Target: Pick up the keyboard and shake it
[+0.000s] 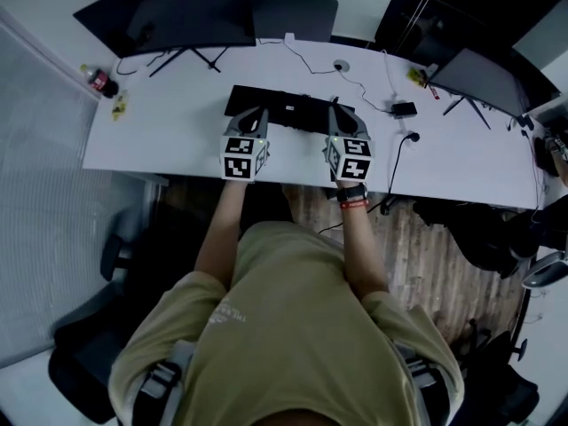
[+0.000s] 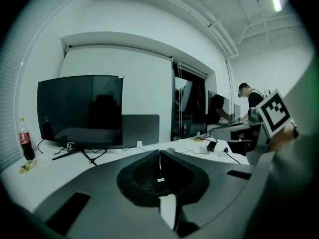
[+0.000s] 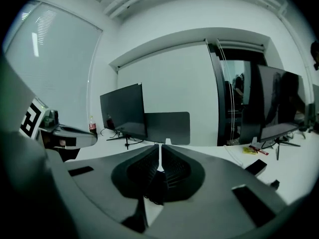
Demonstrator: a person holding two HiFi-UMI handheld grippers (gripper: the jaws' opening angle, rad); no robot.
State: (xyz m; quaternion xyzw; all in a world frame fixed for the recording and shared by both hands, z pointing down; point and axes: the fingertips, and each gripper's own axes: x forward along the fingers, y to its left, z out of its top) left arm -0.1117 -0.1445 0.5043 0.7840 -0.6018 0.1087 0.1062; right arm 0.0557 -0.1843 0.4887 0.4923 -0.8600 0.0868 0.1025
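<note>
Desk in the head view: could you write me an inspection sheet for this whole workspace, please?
Surface: white desk, one long top.
Job's things: black keyboard appears to lie flat on the desk, not gripped.
Clutter: soda bottle and small yellow item at far left; black box at right.
Grippers: left gripper shut, empty; right gripper shut, empty.
Cables: thin black cable runs to the box.
Surroundings: left monitor, right monitor, wooden floor, office chair.

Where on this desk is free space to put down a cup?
Widest bare patch: the desk between the bottle, the left monitor's stand and the keyboard. Another lies in front of the right monitor. Crowded: cables and a black box right of the keyboard.
</note>
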